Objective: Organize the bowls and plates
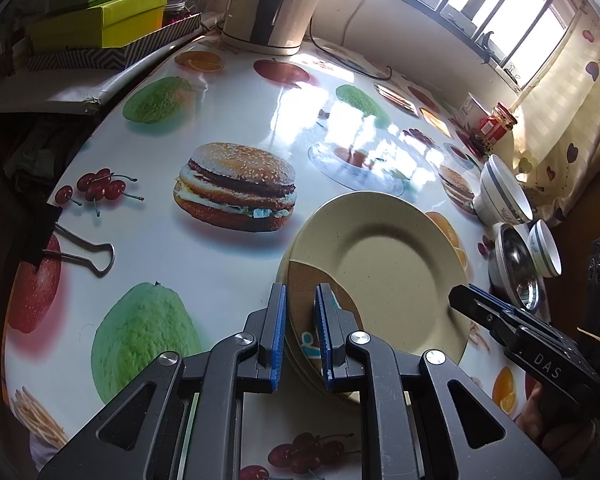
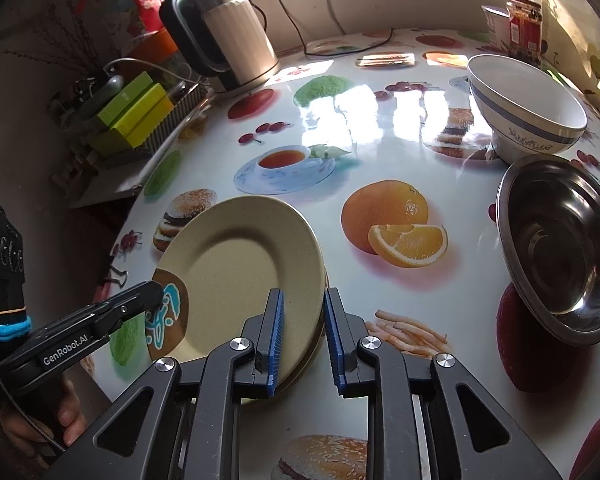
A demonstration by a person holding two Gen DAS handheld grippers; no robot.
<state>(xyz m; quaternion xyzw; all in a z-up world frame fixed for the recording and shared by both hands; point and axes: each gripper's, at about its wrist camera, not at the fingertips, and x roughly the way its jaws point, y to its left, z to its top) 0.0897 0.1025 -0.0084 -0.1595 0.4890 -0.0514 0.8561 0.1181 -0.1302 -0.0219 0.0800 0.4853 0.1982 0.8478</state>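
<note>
Fruit-printed oilcloth covers the table [image 1: 228, 268], where beige plates [image 1: 384, 272] are already stacked. Both the left gripper [image 1: 302, 332] and the right gripper [image 2: 304, 336] pinch the stack's near rim. Beyond the stack, the white bowls [image 2: 528, 116] and steel bowl [image 2: 560, 248] sit loose, seemingly unsorted.

Right gripper [image 2: 302, 336] jaws straddle right rim of stacked beige round plates [image 2: 236, 256]; contact unclear. Left gripper [image 2: 156, 294] pinches stack's left edge. Steel bowl [image 2: 560, 240], white blue-banded bowl [image 2: 528, 116] on fruit-print tablecloth [image 2: 380, 152].
</note>
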